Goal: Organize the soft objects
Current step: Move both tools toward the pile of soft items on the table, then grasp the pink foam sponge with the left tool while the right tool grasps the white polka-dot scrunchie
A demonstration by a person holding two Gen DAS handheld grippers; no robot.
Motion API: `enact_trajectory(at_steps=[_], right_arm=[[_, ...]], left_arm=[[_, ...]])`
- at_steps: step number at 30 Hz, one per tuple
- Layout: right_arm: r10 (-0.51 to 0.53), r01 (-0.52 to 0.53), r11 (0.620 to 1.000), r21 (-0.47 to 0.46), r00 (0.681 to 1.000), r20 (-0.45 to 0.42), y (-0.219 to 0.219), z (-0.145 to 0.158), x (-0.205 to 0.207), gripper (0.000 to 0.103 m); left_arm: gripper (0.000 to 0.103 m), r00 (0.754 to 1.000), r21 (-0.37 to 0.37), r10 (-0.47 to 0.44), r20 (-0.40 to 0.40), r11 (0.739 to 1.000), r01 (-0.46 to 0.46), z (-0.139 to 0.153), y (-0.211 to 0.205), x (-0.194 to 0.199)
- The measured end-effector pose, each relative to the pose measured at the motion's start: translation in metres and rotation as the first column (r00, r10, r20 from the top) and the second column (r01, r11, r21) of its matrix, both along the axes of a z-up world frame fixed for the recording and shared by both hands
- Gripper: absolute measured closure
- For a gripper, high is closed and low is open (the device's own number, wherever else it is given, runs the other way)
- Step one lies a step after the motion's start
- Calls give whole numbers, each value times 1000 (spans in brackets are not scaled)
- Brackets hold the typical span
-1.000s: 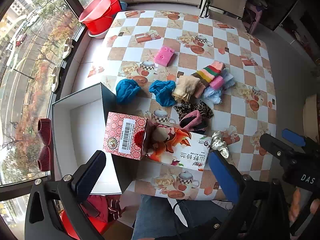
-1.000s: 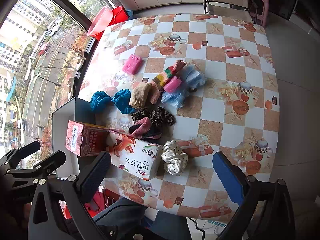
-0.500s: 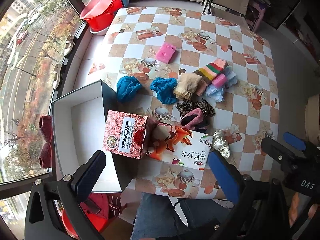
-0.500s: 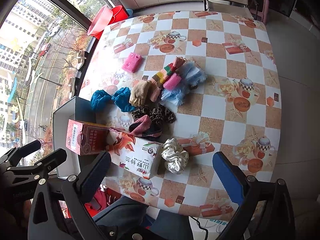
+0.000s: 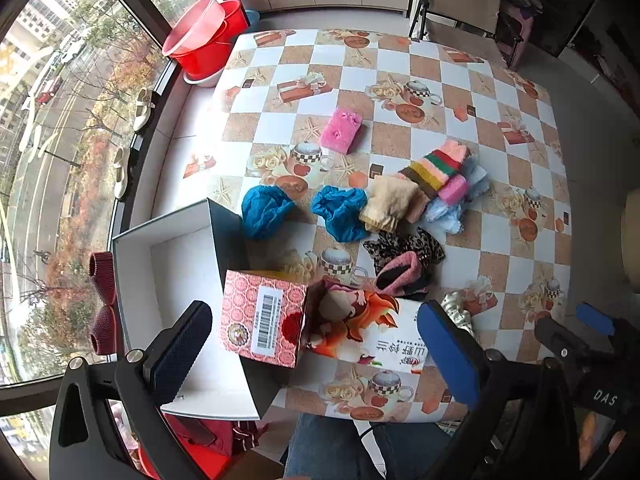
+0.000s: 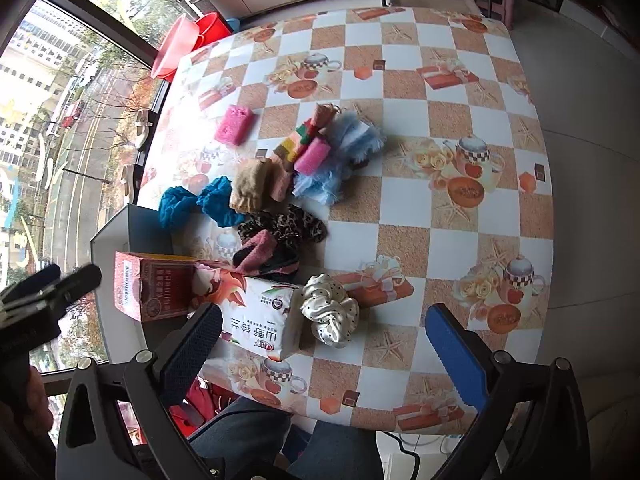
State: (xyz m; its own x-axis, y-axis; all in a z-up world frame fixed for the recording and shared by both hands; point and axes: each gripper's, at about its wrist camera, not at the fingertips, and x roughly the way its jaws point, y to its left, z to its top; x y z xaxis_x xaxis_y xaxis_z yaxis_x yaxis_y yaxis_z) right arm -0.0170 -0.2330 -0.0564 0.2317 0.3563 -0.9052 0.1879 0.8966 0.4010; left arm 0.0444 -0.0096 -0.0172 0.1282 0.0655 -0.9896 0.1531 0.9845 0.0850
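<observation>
scrunchie (image 6: 330,310), white and crumpled, lies just ahead between the spread, empty jaws of the right gripper (image 6: 320,356); the left gripper (image 5: 316,344), also spread and empty, sits farther off.

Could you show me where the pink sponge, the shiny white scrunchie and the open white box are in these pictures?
pink sponge (image 5: 341,129): left wrist view, middle of its top face.
shiny white scrunchie (image 6: 331,309): right wrist view, centre of its ruffled fabric.
open white box (image 5: 182,276): left wrist view, bare inside floor.
</observation>
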Motion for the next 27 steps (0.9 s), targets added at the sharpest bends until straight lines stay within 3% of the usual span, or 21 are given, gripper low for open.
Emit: enact_trajectory(at_steps=[11, 19, 27], right_arm=[[-82, 78, 996, -40, 991, -110, 6, -34, 7, 0], [-167, 159, 986, -53, 966, -199, 16, -64, 21, 0], [-241, 244, 969, -27, 926, -289, 16, -108, 23, 0]], left_arm=[[0, 995, 75, -86, 50, 994, 82, -33, -9, 65], [0, 980, 79, -190, 51, 979, 186, -68, -21, 115], [0, 981, 52, -189, 47, 981, 187, -121, -39, 174]])
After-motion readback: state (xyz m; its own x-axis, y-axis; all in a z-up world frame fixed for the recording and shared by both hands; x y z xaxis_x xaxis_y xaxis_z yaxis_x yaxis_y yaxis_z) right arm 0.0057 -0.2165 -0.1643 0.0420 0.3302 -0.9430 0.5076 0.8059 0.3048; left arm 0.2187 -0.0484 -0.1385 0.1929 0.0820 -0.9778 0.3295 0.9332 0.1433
